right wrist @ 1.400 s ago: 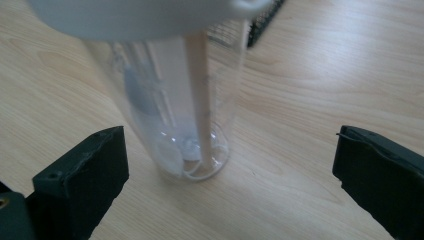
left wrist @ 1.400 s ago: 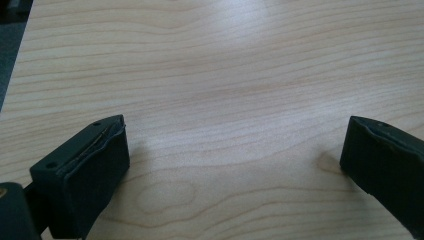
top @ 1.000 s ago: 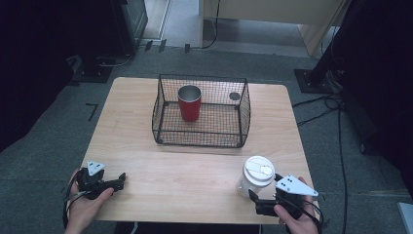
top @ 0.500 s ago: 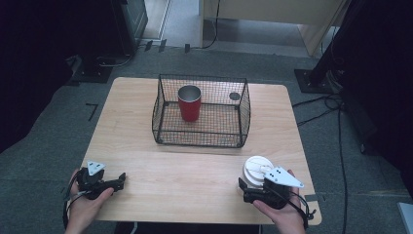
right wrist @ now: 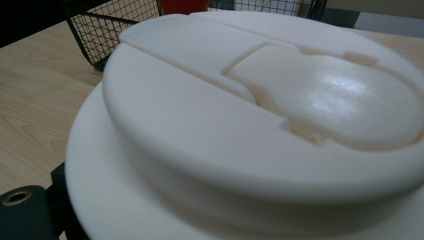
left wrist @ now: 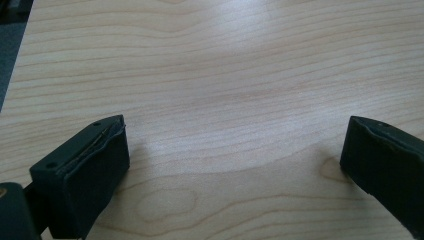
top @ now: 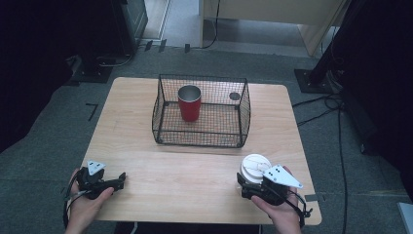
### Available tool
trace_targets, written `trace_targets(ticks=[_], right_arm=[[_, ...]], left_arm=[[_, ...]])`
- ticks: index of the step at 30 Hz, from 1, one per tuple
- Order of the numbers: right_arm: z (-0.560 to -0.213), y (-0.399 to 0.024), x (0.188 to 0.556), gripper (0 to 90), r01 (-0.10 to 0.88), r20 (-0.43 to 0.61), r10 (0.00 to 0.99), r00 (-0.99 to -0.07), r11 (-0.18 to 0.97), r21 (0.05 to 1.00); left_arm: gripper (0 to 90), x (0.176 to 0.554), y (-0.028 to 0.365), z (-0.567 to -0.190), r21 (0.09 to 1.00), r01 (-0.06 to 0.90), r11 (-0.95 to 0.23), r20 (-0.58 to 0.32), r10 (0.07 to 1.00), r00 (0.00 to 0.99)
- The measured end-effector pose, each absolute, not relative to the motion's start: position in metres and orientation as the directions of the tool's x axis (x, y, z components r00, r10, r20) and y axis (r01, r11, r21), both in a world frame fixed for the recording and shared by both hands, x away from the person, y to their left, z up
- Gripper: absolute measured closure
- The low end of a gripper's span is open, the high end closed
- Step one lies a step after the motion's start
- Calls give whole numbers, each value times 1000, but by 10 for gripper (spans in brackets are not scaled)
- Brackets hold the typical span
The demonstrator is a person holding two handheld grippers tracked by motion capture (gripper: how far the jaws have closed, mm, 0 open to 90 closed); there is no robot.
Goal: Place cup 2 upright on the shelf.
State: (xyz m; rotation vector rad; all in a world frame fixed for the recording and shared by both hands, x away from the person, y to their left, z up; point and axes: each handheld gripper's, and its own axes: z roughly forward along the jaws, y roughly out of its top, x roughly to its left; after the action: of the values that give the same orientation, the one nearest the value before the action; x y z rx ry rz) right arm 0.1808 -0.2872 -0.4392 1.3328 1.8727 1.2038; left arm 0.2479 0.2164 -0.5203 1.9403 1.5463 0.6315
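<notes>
A white round lid (top: 254,165) lies on the wooden table (top: 195,161) near its front right corner. My right gripper (top: 247,184) is pressed up against the lid's near side, held by a hand. The lid (right wrist: 260,115) looms very close in the right gripper view and hides the jaws, so I cannot tell how they stand. My left gripper (top: 118,180) rests at the front left of the table. It is open (left wrist: 235,150) over bare wood with nothing between the fingers (left wrist: 85,170).
A black wire basket (top: 200,111) stands at the back middle of the table, with a red cup (top: 189,103) upright inside it and a small dark round thing (top: 234,96) by its far right corner. Cables trail on the floor at the right.
My right gripper has moved left and in against the white lid. The lid has hardly shifted. The left gripper has stayed in place.
</notes>
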Motion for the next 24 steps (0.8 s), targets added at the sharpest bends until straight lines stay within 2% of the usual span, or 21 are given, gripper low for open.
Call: trace_targets(ticks=[3, 5, 7, 16, 24], right_arm=[[-439, -287, 181, 73, 430, 60, 934, -353, 105, 897], [-436, -286, 181, 152, 402, 63, 939, -338, 83, 912], [-434, -286, 181, 160, 391, 68, 943, -327, 69, 918], [-439, -286, 186, 162, 384, 102, 942, -321, 31, 923], [-427, -277, 185, 162, 272, 75, 939, -337, 21, 962]], left_arm=[[0, 248, 217, -520, 689, 705, -167, 12, 976, 219], [0, 248, 216, -520, 690, 705, -166, 11, 976, 219], [0, 248, 217, -520, 689, 705, -167, 12, 976, 219], [0, 248, 216, -520, 690, 705, -166, 12, 976, 219], [0, 248, 217, -520, 689, 705, -167, 12, 976, 219]])
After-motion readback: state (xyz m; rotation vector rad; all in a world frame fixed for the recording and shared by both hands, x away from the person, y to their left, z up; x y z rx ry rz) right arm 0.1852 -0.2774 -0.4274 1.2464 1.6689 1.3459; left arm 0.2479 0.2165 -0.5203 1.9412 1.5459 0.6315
